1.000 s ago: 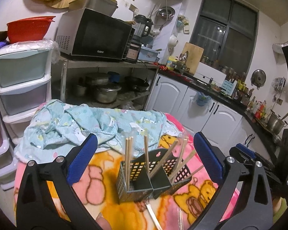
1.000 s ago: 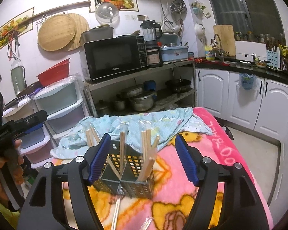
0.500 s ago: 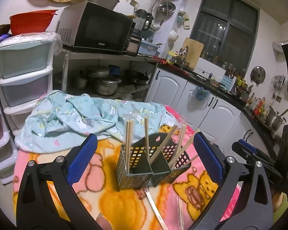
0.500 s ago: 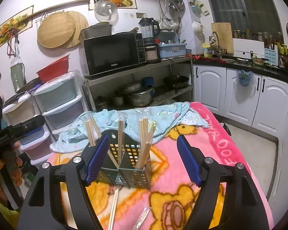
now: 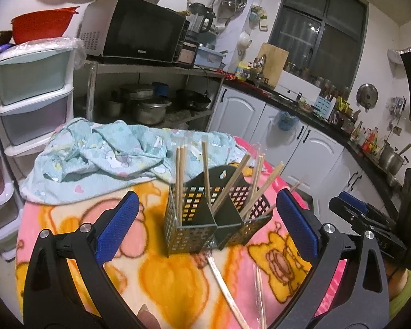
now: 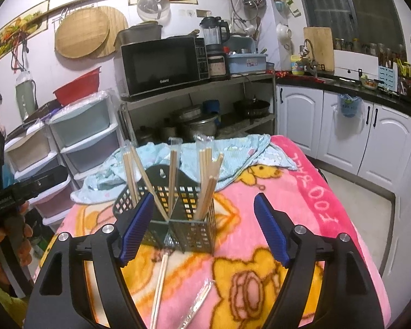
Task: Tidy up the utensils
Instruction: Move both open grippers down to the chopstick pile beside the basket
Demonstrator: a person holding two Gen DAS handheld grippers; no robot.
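Observation:
A black perforated utensil holder (image 5: 205,219) stands on a pink and yellow blanket, with several wooden chopsticks (image 5: 179,175) upright in its compartments. It also shows in the right wrist view (image 6: 178,213). A loose chopstick (image 5: 227,293) and a plastic-wrapped pair (image 5: 261,293) lie in front of the holder; they show in the right wrist view as the loose chopstick (image 6: 159,288) and the wrapped pair (image 6: 196,305). My left gripper (image 5: 205,227) is open and empty, a little short of the holder. My right gripper (image 6: 204,229) is open and empty, likewise facing the holder.
A crumpled light blue cloth (image 5: 109,159) lies behind the holder on the blanket (image 6: 301,205). Plastic drawers (image 5: 33,96) stand left, a shelf with a microwave (image 5: 139,30) and pots behind, white cabinets (image 6: 370,137) right. The right gripper's body (image 5: 370,219) shows at the left view's right edge.
Both grippers have drawn back and risen slightly, so more of the blanket and the loose chopsticks in front of the holder show. Both stay open.

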